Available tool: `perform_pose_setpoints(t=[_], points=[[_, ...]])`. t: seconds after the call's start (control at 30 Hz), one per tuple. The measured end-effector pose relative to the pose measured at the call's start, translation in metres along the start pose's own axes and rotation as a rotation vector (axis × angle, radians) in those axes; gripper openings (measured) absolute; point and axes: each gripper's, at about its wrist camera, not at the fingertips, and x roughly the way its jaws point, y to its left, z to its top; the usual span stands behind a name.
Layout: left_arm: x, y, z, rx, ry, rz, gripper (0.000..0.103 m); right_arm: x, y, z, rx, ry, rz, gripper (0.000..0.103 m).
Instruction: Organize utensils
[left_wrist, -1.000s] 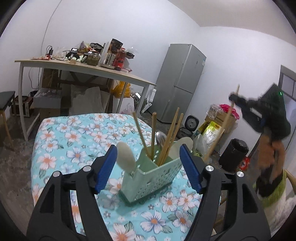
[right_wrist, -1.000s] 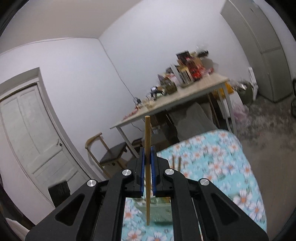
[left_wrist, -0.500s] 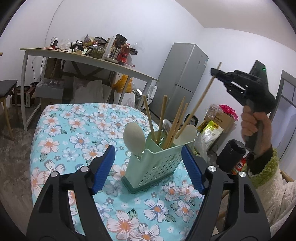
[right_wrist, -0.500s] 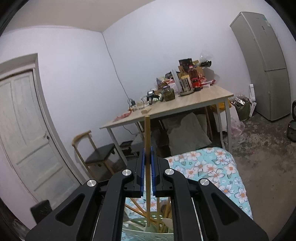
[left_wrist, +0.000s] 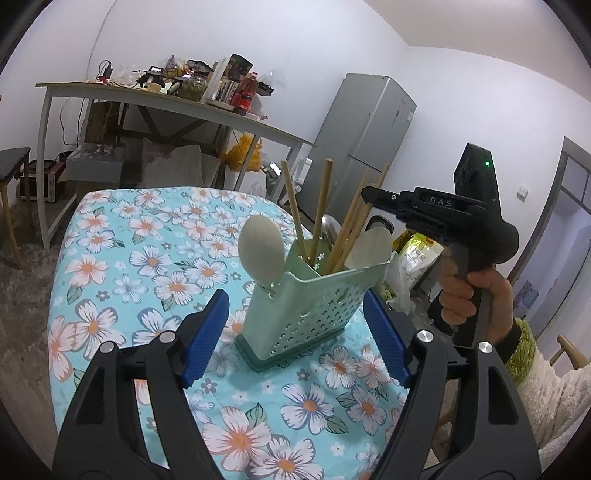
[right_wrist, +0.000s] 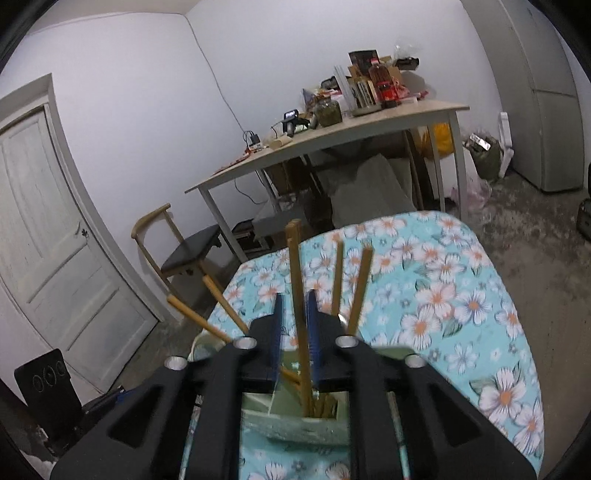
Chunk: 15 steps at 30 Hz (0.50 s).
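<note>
Chopstick (right_wrist: 297, 295) stands between the blue pads of the right hand-held gripper (right_wrist: 294, 325), its lower end already down inside the pale green perforated caddy (left_wrist: 314, 310) on the floral-clothed worktop (left_wrist: 122, 266). The pads sit narrowly apart, with a sliver of gap visible on either side of the stick, so whether they are gripping it cannot be told. The left hand-held gripper (left_wrist: 295, 332) is spread wide and empty, its pads flanking the caddy without touching it.

The chopstick's long axis runs close to vertical, tilted slightly, with the squared top pointing up and away from the wrist camera and the lower tip pointing down into the compartment that holds the other chopsticks (left_wrist: 321, 210). Two pale spoons (left_wrist: 262, 251) stand bowl-up at the caddy's outer ends.

The likely trouble from here is a snag: if the pads pull away at an angle, they could drag the stick back out or knock its leaning neighbours. The caddy looks light and top-heavy with tall utensils, and nothing is steadying it, so a sideways nudge from the right hand-held gripper could tip it or slide it across the cloth.
</note>
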Motion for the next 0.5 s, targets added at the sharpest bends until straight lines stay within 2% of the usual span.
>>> perform_pose_setpoints(t=[0.3, 0.5], points=[[0.005, -0.017, -0.007, 0.008, 0.025, -0.008, 0.078, -0.041, -0.012, -0.017, 0.036, -0.047, -0.006, 0.052], [0.006, -0.031, -0.011, 0.004, 0.027, 0.044, 0.088, -0.071, -0.018, -0.044, 0.031, -0.064, -0.077, 0.072]])
